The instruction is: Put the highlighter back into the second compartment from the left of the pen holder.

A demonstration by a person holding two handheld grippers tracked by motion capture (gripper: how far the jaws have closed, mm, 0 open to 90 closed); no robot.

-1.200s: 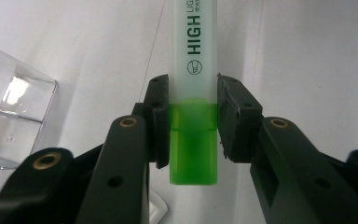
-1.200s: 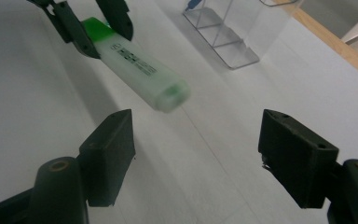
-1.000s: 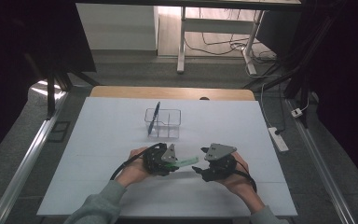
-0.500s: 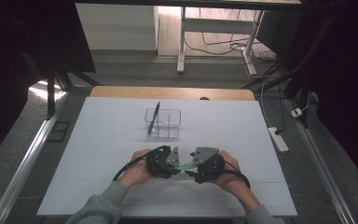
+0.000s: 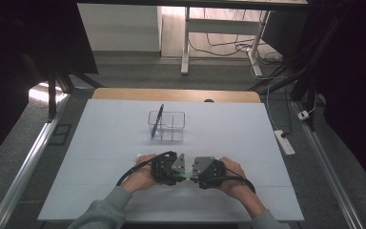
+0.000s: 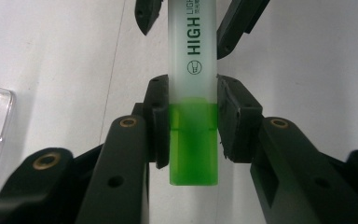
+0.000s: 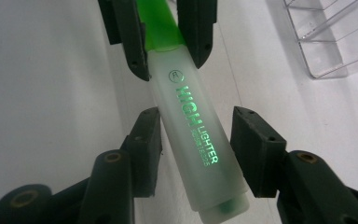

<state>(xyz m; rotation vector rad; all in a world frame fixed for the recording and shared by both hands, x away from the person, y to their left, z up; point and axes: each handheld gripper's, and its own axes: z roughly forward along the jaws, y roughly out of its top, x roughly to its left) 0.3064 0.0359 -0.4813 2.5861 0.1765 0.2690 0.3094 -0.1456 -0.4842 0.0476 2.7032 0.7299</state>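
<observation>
Left gripper view: the left gripper (image 6: 193, 123) clamps the highlighter (image 6: 193, 65) by its green cap (image 6: 193, 144) above the table (image 5: 100, 143). Right gripper (image 7: 191, 149), jaws just closing, seemingly straddles the barrel untouched; off-centre, it could twist the pen.

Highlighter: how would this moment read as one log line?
left gripper: shut on highlighter cap | right gripper: closing round barrel, one pad apart | organizer: behind
</observation>
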